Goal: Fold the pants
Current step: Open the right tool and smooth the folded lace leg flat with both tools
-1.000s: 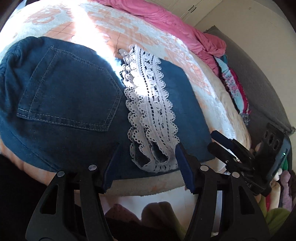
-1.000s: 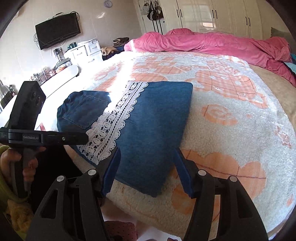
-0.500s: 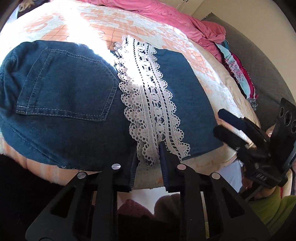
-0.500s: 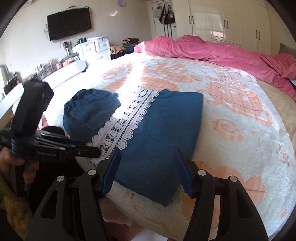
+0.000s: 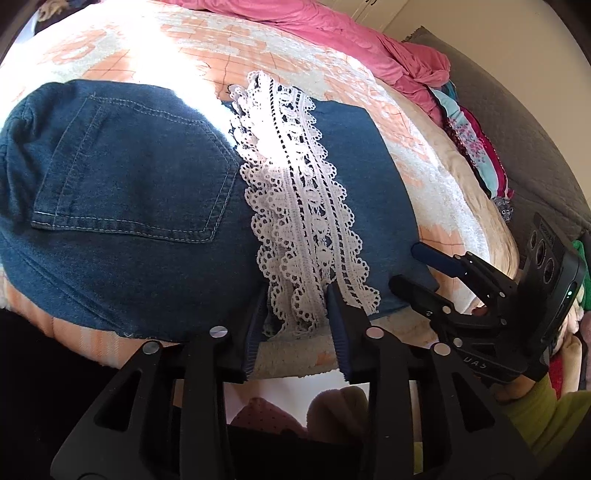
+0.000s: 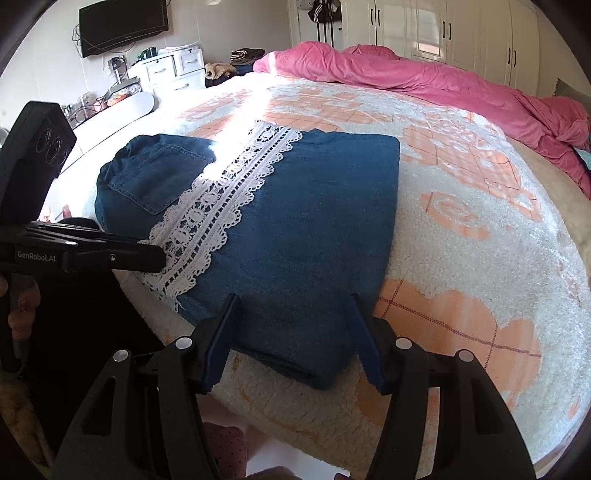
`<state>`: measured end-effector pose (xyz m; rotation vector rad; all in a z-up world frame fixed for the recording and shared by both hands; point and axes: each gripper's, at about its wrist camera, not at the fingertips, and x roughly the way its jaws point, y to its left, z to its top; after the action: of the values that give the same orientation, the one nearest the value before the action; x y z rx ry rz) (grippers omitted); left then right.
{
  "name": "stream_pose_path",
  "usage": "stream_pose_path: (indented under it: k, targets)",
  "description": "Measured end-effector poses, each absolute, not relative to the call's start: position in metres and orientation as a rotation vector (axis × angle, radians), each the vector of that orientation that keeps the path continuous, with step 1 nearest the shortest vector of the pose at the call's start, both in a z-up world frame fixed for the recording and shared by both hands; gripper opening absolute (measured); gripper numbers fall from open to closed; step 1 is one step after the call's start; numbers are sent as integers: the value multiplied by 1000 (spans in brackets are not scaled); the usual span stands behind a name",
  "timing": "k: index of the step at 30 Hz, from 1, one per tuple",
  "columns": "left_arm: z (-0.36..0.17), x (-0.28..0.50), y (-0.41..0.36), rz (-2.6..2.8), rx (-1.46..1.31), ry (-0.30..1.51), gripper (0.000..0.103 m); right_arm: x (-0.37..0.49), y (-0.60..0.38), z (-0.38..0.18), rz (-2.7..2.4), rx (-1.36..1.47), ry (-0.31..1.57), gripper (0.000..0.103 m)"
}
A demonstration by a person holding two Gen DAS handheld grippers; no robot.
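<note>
Folded blue denim pants (image 5: 133,173) (image 6: 314,206) lie on the bed, back pocket up, with a white lace hem (image 5: 295,206) (image 6: 221,199) across them. My left gripper (image 5: 297,325) (image 6: 159,254) is at the near edge and its jaws are opening. The lace end lies between the pads, which do not press on it. My right gripper (image 6: 293,332) (image 5: 413,267) stands open at the near right corner of the fold, straddling the denim edge without squeezing it.
A cream and orange fleece blanket (image 6: 480,221) covers the bed, with a crumpled pink duvet (image 6: 424,77) along its far side. Colourful clothes (image 5: 476,155) are piled by a grey headboard. A white dresser (image 6: 173,70), a wall TV (image 6: 122,26) and wardrobes (image 6: 461,33) stand beyond.
The left jaws went from wide to narrow around the lace end, then spread a little. The right gripper sank closer to the near denim corner, jaws unchanged.
</note>
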<state>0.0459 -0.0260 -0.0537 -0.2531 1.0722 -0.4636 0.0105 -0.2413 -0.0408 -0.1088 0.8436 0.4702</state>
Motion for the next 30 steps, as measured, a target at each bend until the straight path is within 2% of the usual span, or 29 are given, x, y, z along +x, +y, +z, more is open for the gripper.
stream_pose_path:
  k: [6, 8, 11, 13, 16, 17, 26, 30]
  targets:
    - [-43, 41, -24, -451, -231, 1038, 38, 7, -258, -30, 466, -30, 840, 59]
    - [-41, 40, -23, -443, -224, 1029, 43, 6, -261, -27, 453, -27, 835, 66]
    - [-36, 38, -21, -433, -215, 1016, 48, 6, -266, -23, 442, -13, 827, 68]
    - [-32, 36, -20, -422, -204, 1005, 52, 5, -268, -19, 429, -9, 817, 78]
    - [-25, 33, -17, -409, -194, 986, 58, 4, -268, -12, 420, -5, 799, 83]
    - [-24, 32, -15, -403, -192, 980, 62, 4, -268, -10, 415, -8, 795, 84]
    - [-12, 25, 0, -362, -207, 950, 77, 4, -259, 4, 408, -17, 768, 84]
    - [-7, 23, 9, -343, -218, 929, 79, 6, -251, 10, 414, -22, 765, 84]
